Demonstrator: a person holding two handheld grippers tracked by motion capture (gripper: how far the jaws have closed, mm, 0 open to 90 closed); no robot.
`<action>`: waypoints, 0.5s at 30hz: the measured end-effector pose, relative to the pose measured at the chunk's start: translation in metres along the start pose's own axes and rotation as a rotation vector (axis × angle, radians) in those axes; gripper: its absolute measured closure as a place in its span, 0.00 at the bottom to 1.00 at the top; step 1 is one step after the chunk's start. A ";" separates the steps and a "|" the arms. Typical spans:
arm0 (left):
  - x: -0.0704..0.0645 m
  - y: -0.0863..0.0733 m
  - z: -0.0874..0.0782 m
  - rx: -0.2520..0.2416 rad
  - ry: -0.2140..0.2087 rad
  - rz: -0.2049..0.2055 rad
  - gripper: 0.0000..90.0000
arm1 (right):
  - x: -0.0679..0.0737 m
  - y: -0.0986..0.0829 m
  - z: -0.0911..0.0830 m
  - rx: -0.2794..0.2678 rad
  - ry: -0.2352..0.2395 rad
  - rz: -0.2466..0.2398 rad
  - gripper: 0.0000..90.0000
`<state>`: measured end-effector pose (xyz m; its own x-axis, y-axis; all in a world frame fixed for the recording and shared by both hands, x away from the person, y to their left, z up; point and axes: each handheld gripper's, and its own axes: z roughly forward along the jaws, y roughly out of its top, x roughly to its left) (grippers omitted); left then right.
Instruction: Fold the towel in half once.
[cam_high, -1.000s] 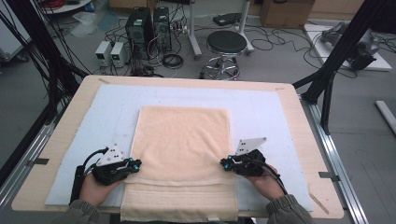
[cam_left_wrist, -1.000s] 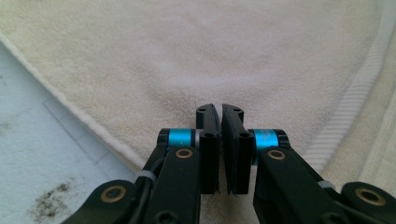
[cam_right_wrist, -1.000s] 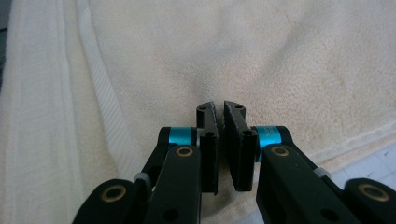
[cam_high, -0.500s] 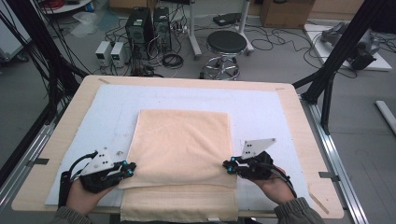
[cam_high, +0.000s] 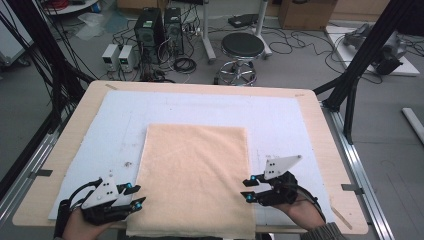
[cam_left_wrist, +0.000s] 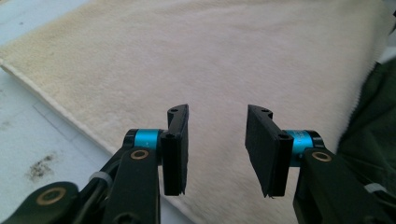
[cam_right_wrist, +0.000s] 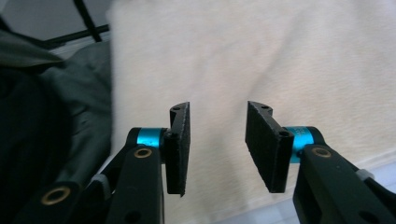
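Towel (cam_high: 195, 180), peach-coloured and spread flat, lies on the white mat (cam_high: 280, 120) that covers your surface (cam_high: 320, 130), with its near edge hanging over the front rim between your two arms; its far edge runs straight across the middle of the mat; your left claw (cam_high: 136, 196) sits just beside the towel's left edge, close to the near left corner, and its jaws stand apart with nothing between them; in the left gripper view that left claw (cam_left_wrist: 217, 147) points across the towel's (cam_left_wrist: 233, 60) pile, with the hemmed edge running slantwise below the left jaw and a dark smudge on the mat (cam_left_wrist: 28, 121) beside it; your right claw (cam_high: 247, 188) rests at the towel's right edge, jaws likewise apart and empty; in the right gripper view the right claw (cam_right_wrist: 217, 147) looks over the towel (cam_right_wrist: 289, 60), and a dark green sleeve (cam_right_wrist: 70, 93) shows to the left of it; a black stool (cam_high: 242, 47) stands on the floor beyond the surface.
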<state>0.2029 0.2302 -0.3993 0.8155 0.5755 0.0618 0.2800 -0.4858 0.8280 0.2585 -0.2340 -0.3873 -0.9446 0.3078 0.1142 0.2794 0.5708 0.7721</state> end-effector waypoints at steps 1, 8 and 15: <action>0.004 0.000 0.003 -0.007 -0.001 -0.011 0.64 | -0.004 0.000 0.002 0.000 -0.007 0.002 0.64; 0.027 0.004 0.023 -0.038 0.047 -0.061 0.59 | -0.037 0.003 0.016 -0.016 -0.097 0.040 0.57; 0.048 0.014 0.045 -0.045 0.063 -0.091 0.56 | -0.063 0.009 0.025 -0.022 -0.170 0.049 0.56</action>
<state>0.2690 0.2219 -0.4102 0.7540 0.6565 0.0191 0.3269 -0.4003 0.8561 0.3250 -0.2291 -0.4035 -0.8867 0.4600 0.0460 0.3186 0.5359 0.7818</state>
